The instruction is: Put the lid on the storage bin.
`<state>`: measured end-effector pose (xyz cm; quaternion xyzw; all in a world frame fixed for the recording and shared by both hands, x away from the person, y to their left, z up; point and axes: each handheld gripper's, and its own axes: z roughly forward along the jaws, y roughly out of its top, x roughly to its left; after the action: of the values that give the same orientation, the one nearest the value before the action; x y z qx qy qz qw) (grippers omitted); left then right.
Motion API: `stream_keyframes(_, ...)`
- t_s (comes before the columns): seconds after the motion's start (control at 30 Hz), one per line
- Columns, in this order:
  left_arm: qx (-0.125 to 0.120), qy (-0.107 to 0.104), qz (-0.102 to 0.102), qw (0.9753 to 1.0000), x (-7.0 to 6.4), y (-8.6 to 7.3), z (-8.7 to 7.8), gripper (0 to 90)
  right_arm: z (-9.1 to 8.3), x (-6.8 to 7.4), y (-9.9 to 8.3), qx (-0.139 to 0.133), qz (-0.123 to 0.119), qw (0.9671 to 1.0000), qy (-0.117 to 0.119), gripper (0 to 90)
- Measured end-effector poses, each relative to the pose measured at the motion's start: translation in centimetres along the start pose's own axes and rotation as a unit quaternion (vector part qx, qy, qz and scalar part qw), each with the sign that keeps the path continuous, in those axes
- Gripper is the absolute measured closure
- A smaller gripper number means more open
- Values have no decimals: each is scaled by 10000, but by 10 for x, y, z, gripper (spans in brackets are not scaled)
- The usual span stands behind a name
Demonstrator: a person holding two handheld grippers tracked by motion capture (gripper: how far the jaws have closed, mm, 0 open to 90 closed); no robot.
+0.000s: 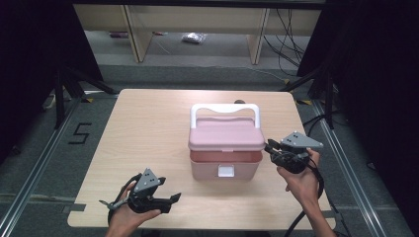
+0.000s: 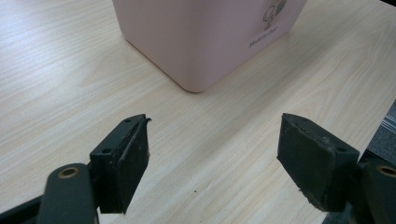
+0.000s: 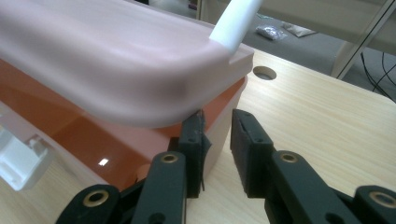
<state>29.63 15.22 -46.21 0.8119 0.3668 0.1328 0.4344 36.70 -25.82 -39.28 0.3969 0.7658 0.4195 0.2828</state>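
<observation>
A pink box (image 1: 225,165) with a white carrying handle (image 1: 225,107) stands mid-table, its lid (image 1: 226,134) lifted a little off the base at the front. The box's lower corner (image 2: 201,42) is in the left gripper view. My right gripper (image 1: 270,147) is at the box's right side. Its jaws (image 3: 217,116) are closed on the base's right wall just under the raised lid (image 3: 107,60), one jaw inside and one outside. My left gripper (image 1: 141,197) hovers near the table's front left, its jaws (image 2: 215,126) wide open over bare wood.
The light wooden table (image 1: 148,128) has a round cable hole (image 3: 265,72) behind the box. A white latch (image 1: 226,171) sits on the box front. Black tripod legs (image 1: 64,89) and cables (image 1: 289,34) are on the floor around the table.
</observation>
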Motion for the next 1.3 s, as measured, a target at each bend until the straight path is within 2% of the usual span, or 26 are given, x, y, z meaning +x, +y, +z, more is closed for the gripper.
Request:
stream_keyframes(0.03, -41, 14, -37, 10000, 0, -1, 1, 245, -1, 1, 0, -2, 24, 10000, -12, 745)
stream_keyframes(0.07, 31, 28, 35, 10000, 1, -2, 0, 245, 0, 1, -1, -90, 10, 9999, -58, 744)
stream_keyframes(0.1, 72, 57, 22, 10000, 2, -2, 0, 245, -1, 3, -3, -47, 111, 9999, -30, 744)
stream_keyframes(0.13, -35, 31, -99, 9999, 0, -3, 1, 245, -2, 1, -3, 30, 25, 10000, 27, 744)
stream_keyframes(0.17, -43, 23, -94, 9999, 1, -4, 1, 244, -2, 1, -3, 5, 0, 10000, -4, 743)
stream_keyframes(0.2, 50, 25, -4, 10000, 3, -4, 0, 244, -2, 2, -4, -4, 12, 10000, -6, 742)
stream_keyframes(0.23, 41, 49, -5, 10000, 3, -4, 0, 245, -2, 4, -4, -15, 114, 9999, -1, 741)
stream_keyframes(0.27, 37, 85, -13, 10000, 3, -5, 0, 245, -3, 2, -4, 6, -10, 10000, -11, 741)
stream_keyframes(0.3, -42, 53, -120, 9999, 2, -5, 1, 245, -3, 3, -5, 9, 7, 10000, -21, 739)
stream_keyframes(0.37, -38, 89, -96, 9999, 2, -6, 1, 244, -2, 3, -7, 1, 17, 10000, -5, 738)
stream_keyframes(0.43, 57, 93, 11, 9999, 3, -7, 0, 241, -3, 4, -8, 38, 24, 10000, -6, 736)
stream_keyframes(0.47, -41, 63, -107, 9999, 2, -8, 2, 240, -2, 4, -9, 32, -2, 10000, -23, 735)
stream_keyframes(0.5, 57, 89, 33, 9999, 3, -9, 1, 239, -2, 4, -10, 27, 0, 10000, -17, 736)
stream_keyframes(0.53, 82, 106, 55, 9999, 4, -9, 1, 238, -2, 6, -10, 65, 11, 10000, -29, 735)
stream_keyframes(0.67, 31, 64, -58, 10000, 0, -13, 3, 235, -3, 6, -13, 131, -54, 9999, -86, 727)
stream_keyframes(0.7, 109, 63, 47, 9999, 1, -14, 1, 235, -3, 6, -14, 160, -80, 9998, -75, 726)
stream_keyframes(0.77, 104, 80, 18, 9999, 0, -15, 1, 234, -3, 6, -17, 122, -63, 9999, -103, 721)
stream_keyframes(0.83, 102, 76, 48, 9999, -1, -16, 1, 234, -4, 5, -18, 150, -10, 9999, -36, 717)
stream_keyframes(0.87, 48, 55, -45, 10000, -2, -17, 3, 233, -5, 4, -18, 154, -8, 9999, 0, 717)
stream_keyframes(0.9, 139, 52, 64, 9999, -1, -17, 1, 234, -5, 4, -18, 170, -31, 9999, 11, 716)
stream_keyframes(1.0, 134, 22, 72, 9999, -2, -19, 2, 233, -5, 3, -18, 125, 38, 9999, -30, 712)
stream_keyframes(1.07, 148, 25, 74, 9999, -2, -19, 2, 232, -6, 2, -19, 141, 31, 9999, -48, 697)
stream_keyframes(1.1, 48, 41, -45, 10000, -4, -19, 3, 232, -6, 1, -19, 150, 47, 9999, -31, 684)
stream_keyframes(1.17, 91, 53, -10, 9999, -3, -19, 2, 231, -7, 1, -21, 121, 66, 9999, -81, 623)
stream_keyframes(1.2, 190, 54, 70, 9998, -2, -19, 0, 231, -7, 0, -21, 127, 74, 9999, -80, 599)
stream_keyframes(1.3, 124, 58, 108, 9998, -1, -20, 1, 228, -9, -1, -23, 100, 161, 9998, -111, 498)
